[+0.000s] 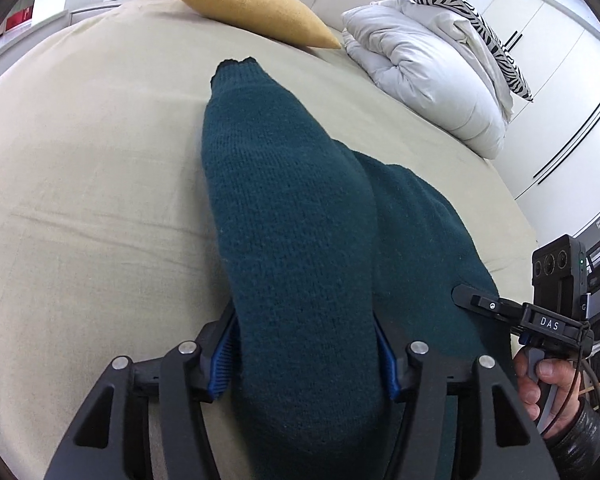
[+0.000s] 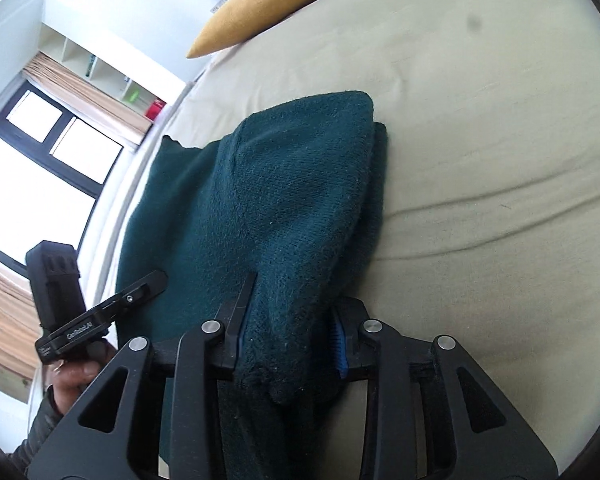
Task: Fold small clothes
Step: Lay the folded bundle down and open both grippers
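Observation:
A dark teal knitted garment (image 1: 284,184) lies on a beige bed sheet (image 1: 100,160), folded into a long thick band, with a flat layer beside it. One end of the band runs between the fingers of my left gripper (image 1: 305,316); the blue pads stand beside the fabric and their ribbed faces show. In the right wrist view the other part of the garment (image 2: 292,168) bunches between the fingers of my right gripper (image 2: 300,292), with a thin dark gap at the right pad. Each gripper's finger shows in the other view, low over the garment's edge.
A yellow cushion (image 1: 252,8) lies at the head of the bed, with a bunched white duvet (image 1: 420,72) and a zebra-print pillow (image 1: 460,8) to its right. A person's hand (image 1: 548,380) holds the right gripper's handle. A window (image 2: 40,168) and shelves stand beyond the bed's edge.

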Demonstrator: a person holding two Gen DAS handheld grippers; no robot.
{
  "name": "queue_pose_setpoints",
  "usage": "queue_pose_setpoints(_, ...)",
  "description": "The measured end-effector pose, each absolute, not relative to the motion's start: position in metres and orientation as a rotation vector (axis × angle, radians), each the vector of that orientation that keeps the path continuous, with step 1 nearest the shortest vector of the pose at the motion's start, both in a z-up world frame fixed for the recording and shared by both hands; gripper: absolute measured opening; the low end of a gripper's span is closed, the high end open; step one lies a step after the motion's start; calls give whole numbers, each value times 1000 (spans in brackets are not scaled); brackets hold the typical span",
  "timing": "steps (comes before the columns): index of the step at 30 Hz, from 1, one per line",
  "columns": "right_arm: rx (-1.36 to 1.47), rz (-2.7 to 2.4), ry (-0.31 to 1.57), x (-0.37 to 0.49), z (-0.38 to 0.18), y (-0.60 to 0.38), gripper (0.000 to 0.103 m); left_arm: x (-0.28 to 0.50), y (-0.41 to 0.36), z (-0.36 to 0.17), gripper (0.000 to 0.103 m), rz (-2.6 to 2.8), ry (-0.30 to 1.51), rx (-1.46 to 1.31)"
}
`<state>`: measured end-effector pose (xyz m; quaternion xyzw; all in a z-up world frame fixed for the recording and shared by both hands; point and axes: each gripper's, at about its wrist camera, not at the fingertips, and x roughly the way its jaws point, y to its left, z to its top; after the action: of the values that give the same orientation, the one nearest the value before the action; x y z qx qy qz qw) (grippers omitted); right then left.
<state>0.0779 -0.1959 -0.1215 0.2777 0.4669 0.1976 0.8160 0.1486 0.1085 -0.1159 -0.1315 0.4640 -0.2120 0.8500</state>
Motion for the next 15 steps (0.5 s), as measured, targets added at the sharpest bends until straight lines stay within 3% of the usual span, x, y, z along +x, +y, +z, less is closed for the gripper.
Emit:
queue_pose_setpoints(6, 626, 334, 958, 53, -104, -219, 47, 129, 129, -106, 67, -416, 965, -333)
queue_pose_setpoints(15, 704, 298, 816, 30, -56, -252, 49, 97, 126, -35, 66, -305, 771, -229)
